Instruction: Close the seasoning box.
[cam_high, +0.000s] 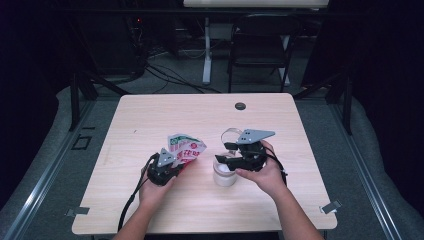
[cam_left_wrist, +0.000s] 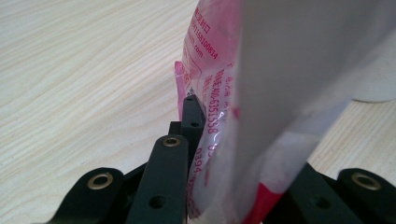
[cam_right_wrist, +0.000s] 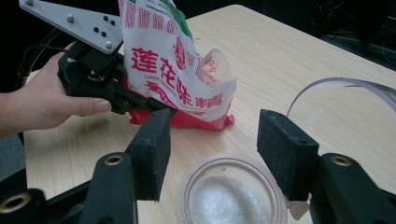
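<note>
Crinkly white-and-red plastic seasoning packet (cam_high: 185, 147), light and floppy, sits pinched in the left hand-held gripper (cam_high: 172, 162); right hand-held gripper (cam_right_wrist: 215, 149) hangs open over the round white-crystal jar (cam_right_wrist: 231, 196).

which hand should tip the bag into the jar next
Left. The left gripper is already shut on the bag, which it holds beside the jar. The right gripper has its fingers open over the jar of white grains and holds nothing.

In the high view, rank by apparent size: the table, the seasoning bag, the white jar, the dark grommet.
1. table
2. seasoning bag
3. white jar, somewhat smaller than the bag
4. dark grommet
</note>
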